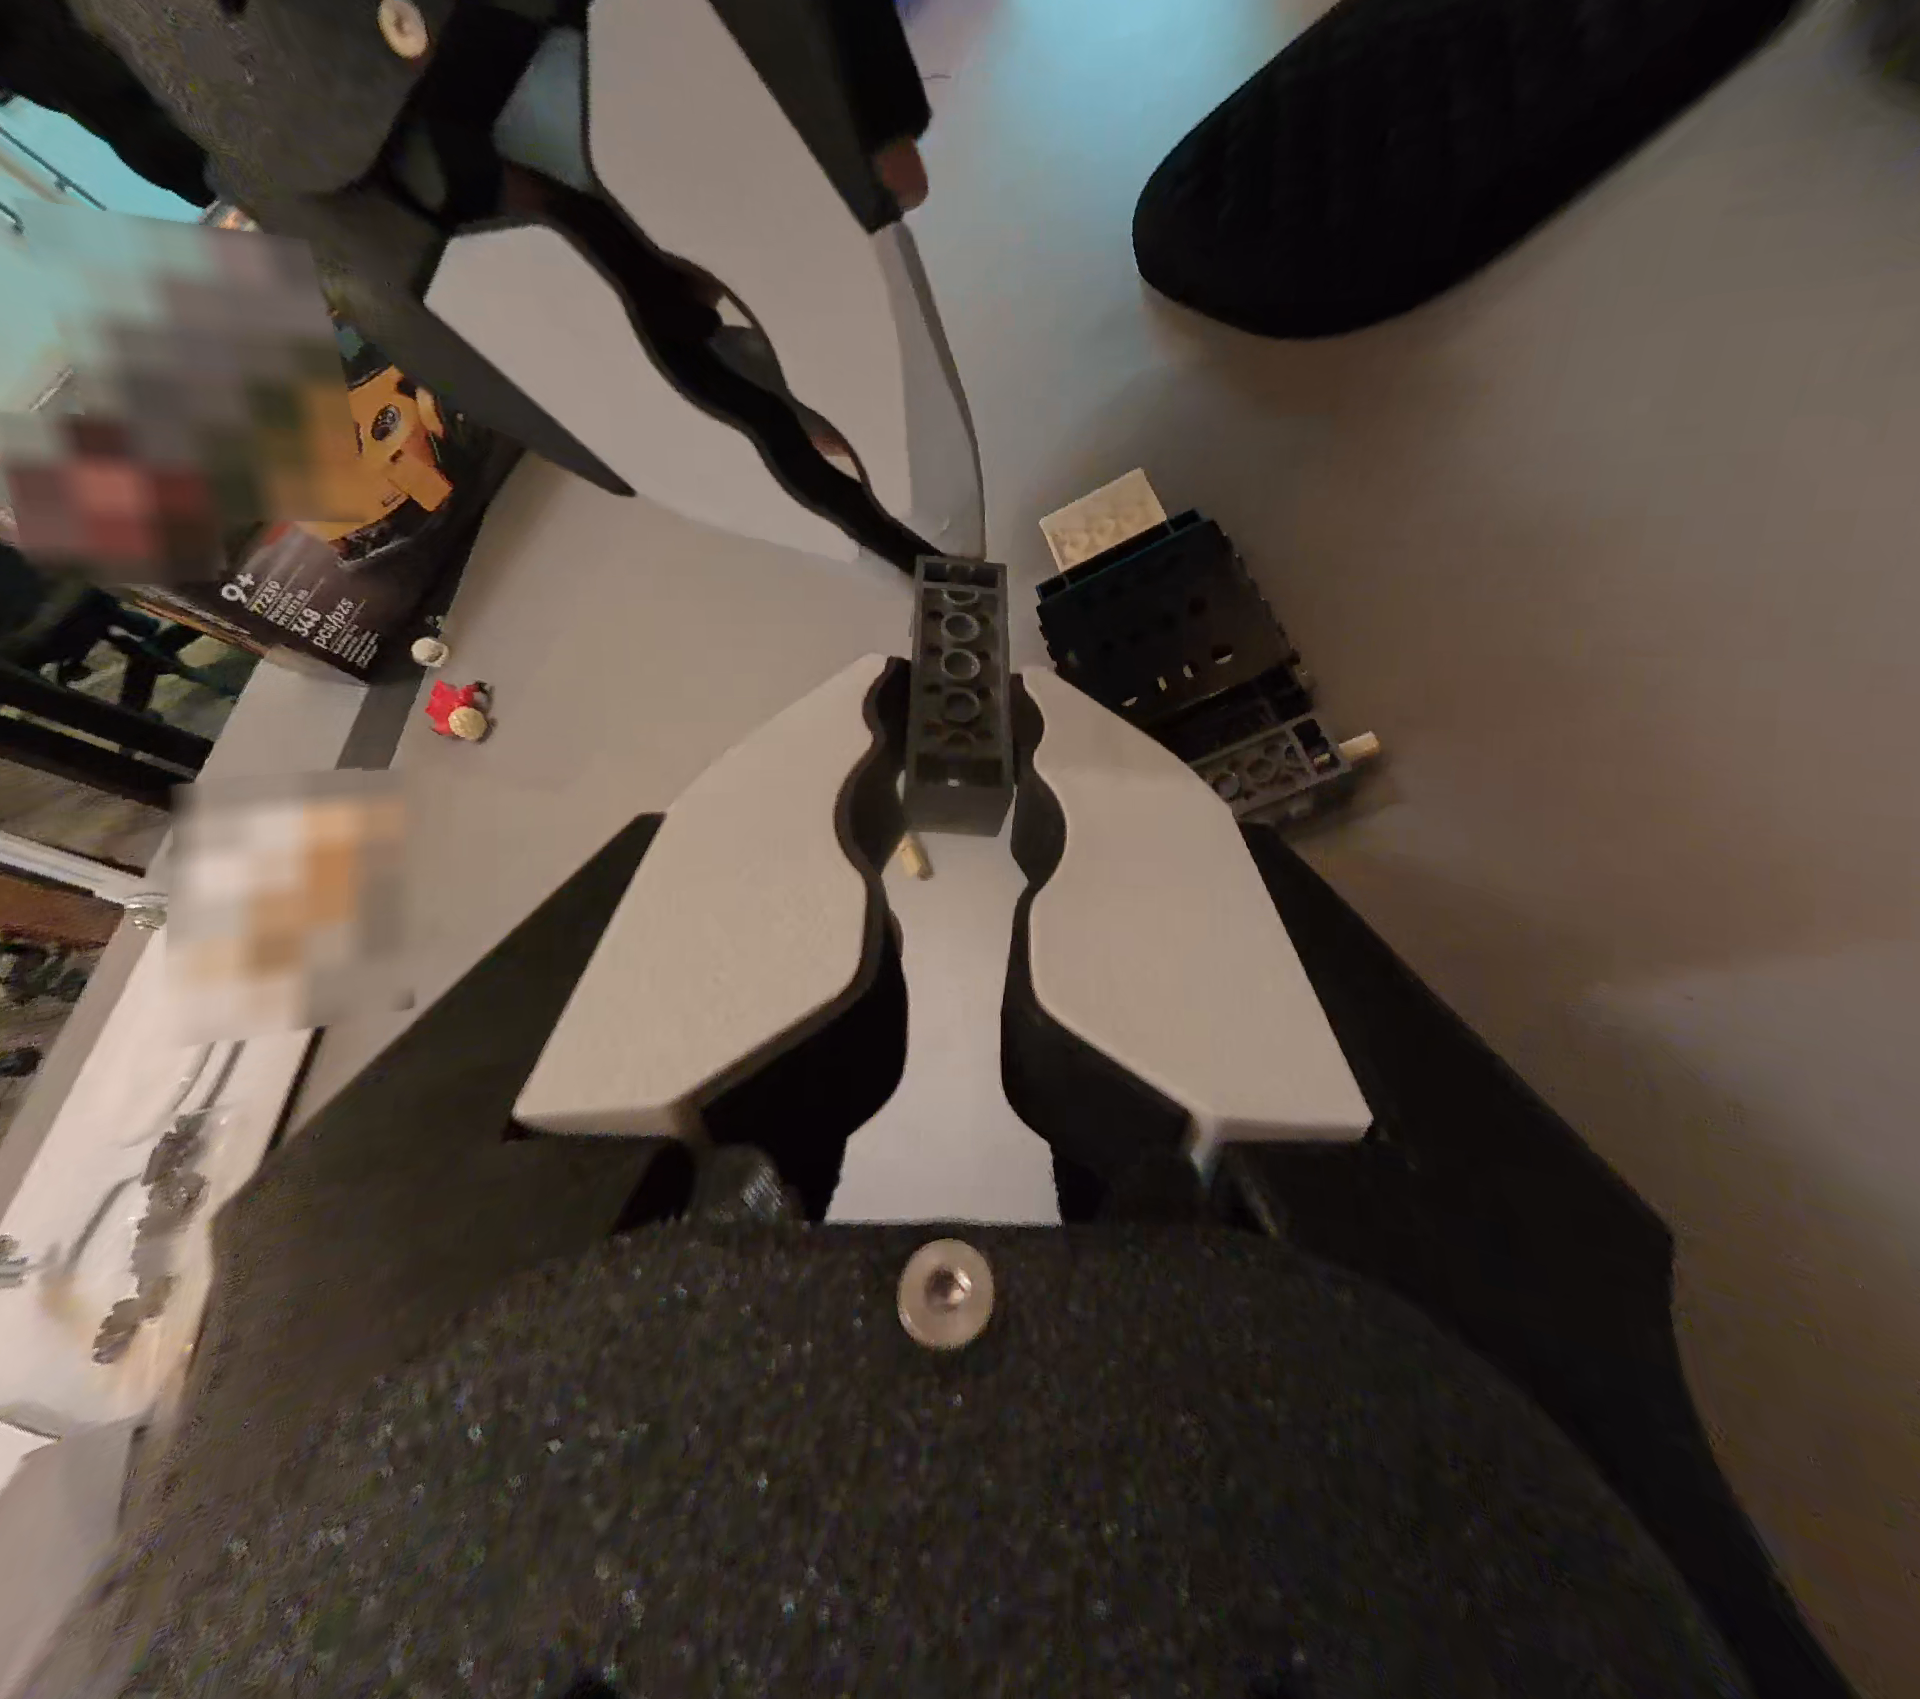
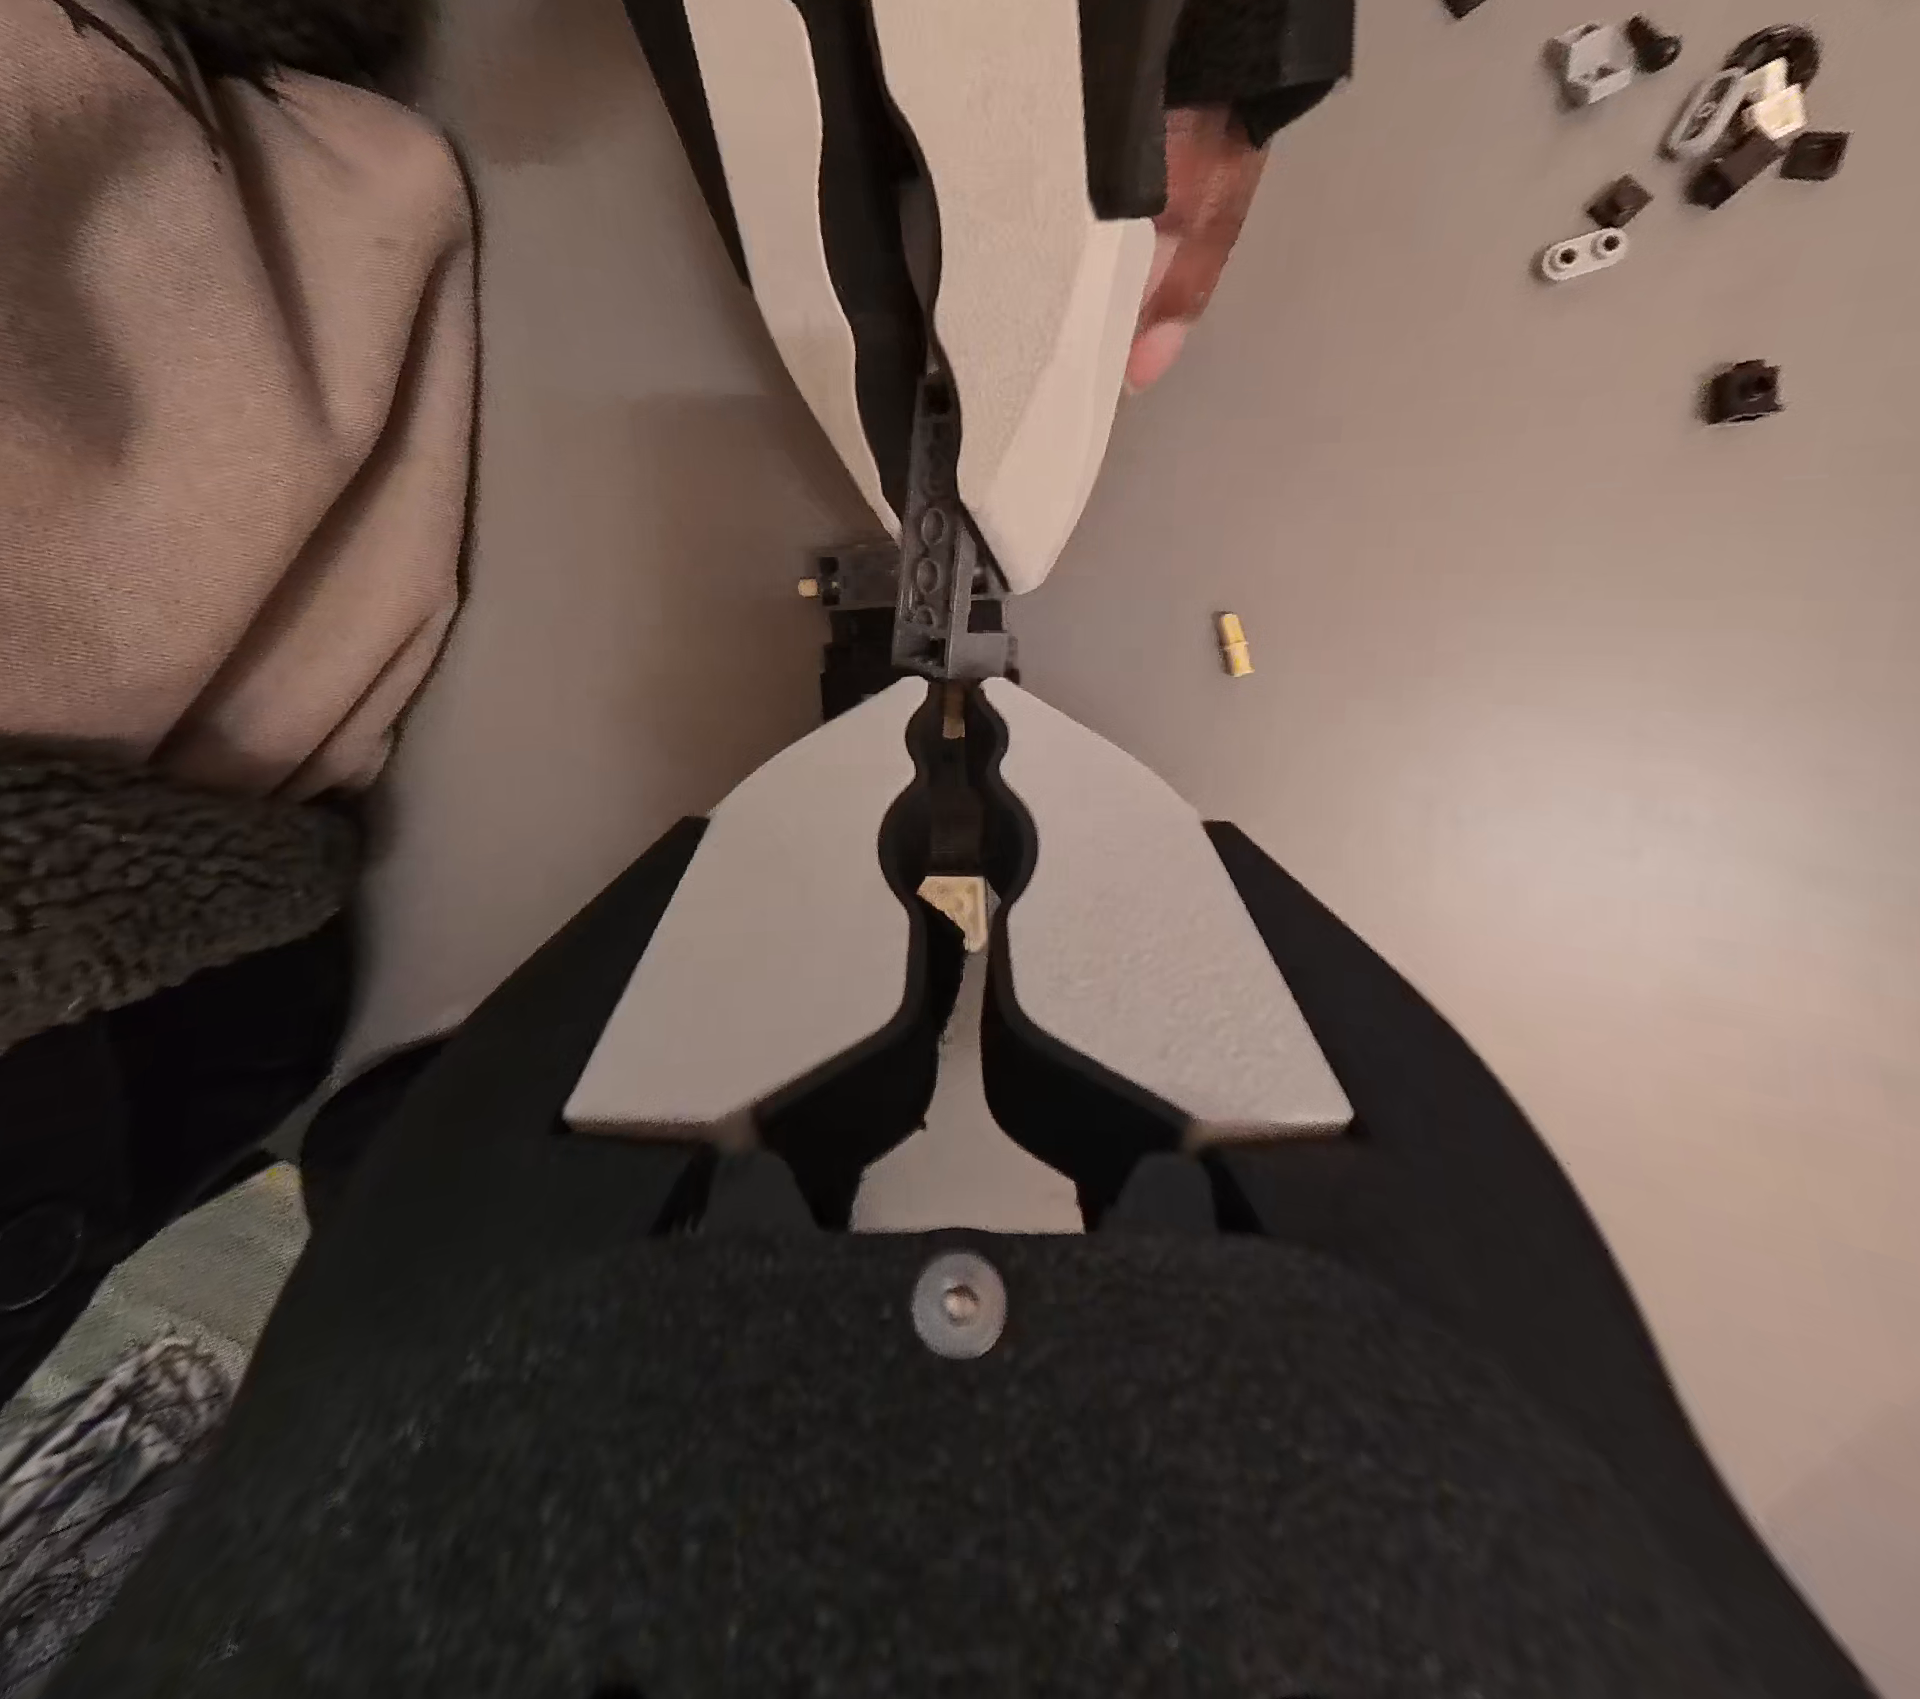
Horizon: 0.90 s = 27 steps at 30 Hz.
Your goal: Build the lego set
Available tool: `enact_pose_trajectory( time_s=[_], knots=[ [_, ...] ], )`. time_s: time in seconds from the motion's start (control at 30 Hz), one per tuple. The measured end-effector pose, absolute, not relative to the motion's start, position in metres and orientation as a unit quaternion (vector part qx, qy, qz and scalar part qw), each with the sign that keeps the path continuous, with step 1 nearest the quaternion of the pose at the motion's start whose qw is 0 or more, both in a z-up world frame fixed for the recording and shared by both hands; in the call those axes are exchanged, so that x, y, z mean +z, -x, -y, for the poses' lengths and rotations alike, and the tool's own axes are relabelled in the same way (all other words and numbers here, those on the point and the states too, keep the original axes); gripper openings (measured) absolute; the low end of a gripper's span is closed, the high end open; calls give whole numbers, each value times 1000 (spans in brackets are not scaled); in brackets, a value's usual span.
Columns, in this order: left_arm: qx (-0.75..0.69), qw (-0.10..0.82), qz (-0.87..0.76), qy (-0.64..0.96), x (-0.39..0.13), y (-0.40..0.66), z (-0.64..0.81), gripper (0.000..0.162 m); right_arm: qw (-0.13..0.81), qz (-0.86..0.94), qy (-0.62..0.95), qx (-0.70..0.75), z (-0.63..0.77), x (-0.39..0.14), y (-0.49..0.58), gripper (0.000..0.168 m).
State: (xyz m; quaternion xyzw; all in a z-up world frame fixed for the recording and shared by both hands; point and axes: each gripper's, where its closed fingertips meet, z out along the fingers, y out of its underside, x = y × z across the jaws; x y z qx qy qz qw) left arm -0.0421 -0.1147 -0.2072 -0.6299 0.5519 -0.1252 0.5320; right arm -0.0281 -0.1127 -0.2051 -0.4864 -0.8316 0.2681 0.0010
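Left gripper (image 1: 956,704) pinches long dark-grey plastic lego beam (image 1: 958,693), right gripper (image 2: 954,704) nips small tan peg (image 2: 952,719); slight misalignment pops the peg loose.

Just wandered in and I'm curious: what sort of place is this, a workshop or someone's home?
Probably an indoor hobby or work table, not clearly either. The plain grey table holds scattered loose bricks, the set's box stands at its edge, and a part-built black model lies in the middle.
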Motion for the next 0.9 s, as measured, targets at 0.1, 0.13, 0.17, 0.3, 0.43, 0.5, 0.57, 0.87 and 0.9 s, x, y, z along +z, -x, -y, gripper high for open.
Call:
enact_pose_trajectory(
  time_s=[0.1, 0.13, 0.17, 0.3, 0.43, 0.5, 0.57, 0.87, 0.9],
  knots=[
    [-117, 535, -559, 622, -206, 39, 117, 17, -11, 822, 488, 294, 115, -205, 26, 2],
    [-121, 540, -557, 620, -204, 38, 117, 17, -8, 818, 486, 306, 115, -204, 26, 2],
    [-127, 545, -550, 620, -201, 38, 117, 17, 0, 814, 485, 321, 115, -202, 27, 2],
    [-160, 570, -512, 623, -189, 42, 113, 17, 49, 790, 476, 384, 111, -183, 31, 15],
    [-212, 589, -462, 629, -175, 48, 109, 17, 149, 770, 456, 420, 99, -162, 34, 18],
    [-243, 594, -436, 631, -169, 51, 108, 17, 207, 757, 443, 433, 96, -156, 35, 14],
    [-272, 595, -416, 631, -165, 53, 108, 17, 254, 745, 434, 438, 95, -155, 35, 10],
    [-309, 588, -401, 631, -162, 50, 110, 17, 287, 733, 422, 449, 102, -154, 37, 3],
    [-311, 587, -401, 631, -162, 50, 111, 17, 288, 734, 421, 449, 102, -154, 37, 3]
  ],
)
